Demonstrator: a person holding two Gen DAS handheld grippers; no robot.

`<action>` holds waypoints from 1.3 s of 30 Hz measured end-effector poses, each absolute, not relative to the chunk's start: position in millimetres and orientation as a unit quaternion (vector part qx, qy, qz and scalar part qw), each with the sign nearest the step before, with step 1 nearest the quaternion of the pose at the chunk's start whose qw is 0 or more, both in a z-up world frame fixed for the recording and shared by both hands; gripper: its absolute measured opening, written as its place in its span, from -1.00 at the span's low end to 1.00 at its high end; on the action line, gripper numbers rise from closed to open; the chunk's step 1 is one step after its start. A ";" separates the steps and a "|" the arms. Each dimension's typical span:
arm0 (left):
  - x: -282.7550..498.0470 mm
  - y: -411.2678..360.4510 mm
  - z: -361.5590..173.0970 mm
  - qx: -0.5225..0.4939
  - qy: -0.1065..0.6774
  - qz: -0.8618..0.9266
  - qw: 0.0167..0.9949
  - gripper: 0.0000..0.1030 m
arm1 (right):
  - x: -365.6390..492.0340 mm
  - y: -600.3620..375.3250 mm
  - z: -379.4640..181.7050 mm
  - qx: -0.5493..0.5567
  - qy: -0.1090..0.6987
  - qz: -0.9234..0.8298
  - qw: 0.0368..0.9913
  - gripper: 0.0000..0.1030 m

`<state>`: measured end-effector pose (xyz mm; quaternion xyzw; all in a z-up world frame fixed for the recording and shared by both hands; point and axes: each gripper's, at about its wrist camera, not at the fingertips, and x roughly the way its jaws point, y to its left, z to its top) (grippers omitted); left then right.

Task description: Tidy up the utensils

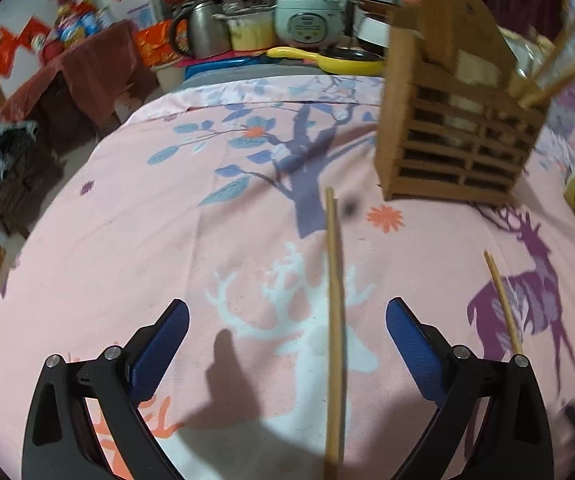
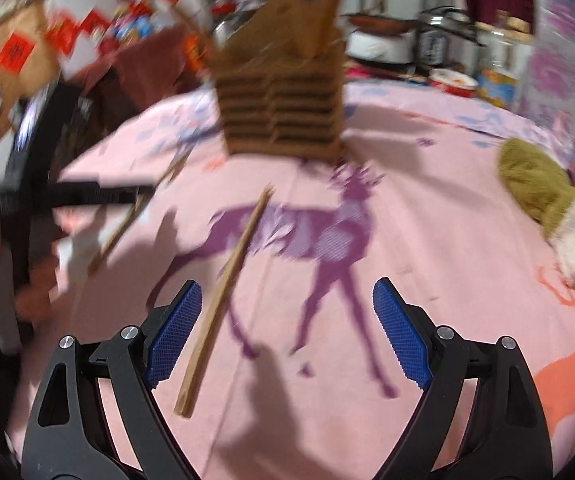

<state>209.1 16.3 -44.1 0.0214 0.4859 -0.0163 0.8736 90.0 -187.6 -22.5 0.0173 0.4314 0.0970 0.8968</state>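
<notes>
A slatted wooden utensil holder point(image 1: 455, 148) stands on the pink deer-print cloth point(image 1: 167, 220) at the far right, with chopsticks point(image 1: 555, 76) leaning out of it. My left gripper point(image 1: 287, 320) is open low over the cloth. One chopstick point(image 1: 333, 320) lies lengthwise between its blue pads, touching neither. A second chopstick point(image 1: 503, 304) lies further right. In the right wrist view my right gripper point(image 2: 287, 316) is open too. That chopstick point(image 2: 227, 280) lies slanted just inside its left pad, with the holder point(image 2: 283, 92) straight behind.
A green and white fuzzy cloth point(image 2: 539, 192) lies at the right of the table. Beyond the far edge stand a rice cooker point(image 1: 307, 20), a kettle point(image 1: 203, 32) and a yellow pan point(image 1: 327, 60). A black gripper frame point(image 2: 83, 194) and a hand are at the right view's left edge.
</notes>
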 end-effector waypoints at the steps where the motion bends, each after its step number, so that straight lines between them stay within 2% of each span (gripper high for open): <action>1: 208.9 18.7 -42.8 0.014 0.488 -0.017 0.873 0.88 | 88.6 -176.3 -27.2 -0.003 0.439 0.110 0.892 0.65; 6: 209.1 18.8 -42.8 0.011 0.493 -0.017 0.870 0.88 | 84.9 -151.1 -33.7 -0.057 0.454 0.140 0.878 0.61; 7: 208.8 16.9 -43.6 0.017 0.492 -0.017 0.870 0.88 | 88.4 -153.7 -36.7 -0.053 0.463 0.134 0.874 0.55; 9: 207.0 10.9 -44.5 0.034 0.490 -0.017 0.871 0.88 | 108.0 -178.2 -44.7 -0.011 0.487 0.106 0.867 0.32; 10: 205.6 7.1 -44.4 0.045 0.487 -0.017 0.872 0.88 | 113.2 -188.4 -44.4 0.002 0.486 0.086 0.870 0.01; 11: 204.3 4.7 -44.2 0.052 0.484 -0.016 0.874 0.88 | 121.3 -208.4 -43.8 0.021 0.482 0.043 0.875 -0.21; 13: 200.9 0.1 -41.9 0.066 0.474 -0.016 0.878 0.88 | 126.6 -244.5 -42.7 0.097 0.479 0.023 0.872 -0.41; 14: 200.1 -1.2 -41.0 0.069 0.471 -0.017 0.879 0.88 | 124.3 -261.8 -41.9 0.155 0.477 0.037 0.864 -0.40; 16: 198.2 -4.0 -39.4 0.074 0.466 -0.021 0.882 0.88 | 118.5 -270.7 -36.8 0.190 0.468 0.048 0.862 -0.37; 21: 196.5 -9.3 -41.1 0.091 0.464 -0.021 0.881 0.88 | 113.9 -252.3 -28.7 0.138 0.462 0.062 0.874 -0.36; 33: 195.1 -2.9 -38.0 0.076 0.467 -0.017 0.881 0.88 | 112.8 -255.1 -30.6 0.123 0.470 0.050 0.873 -0.36; 39: 170.1 12.1 -25.7 0.047 0.461 -0.037 0.886 0.88 | 95.4 -264.0 -24.2 0.129 0.454 0.055 0.880 -0.32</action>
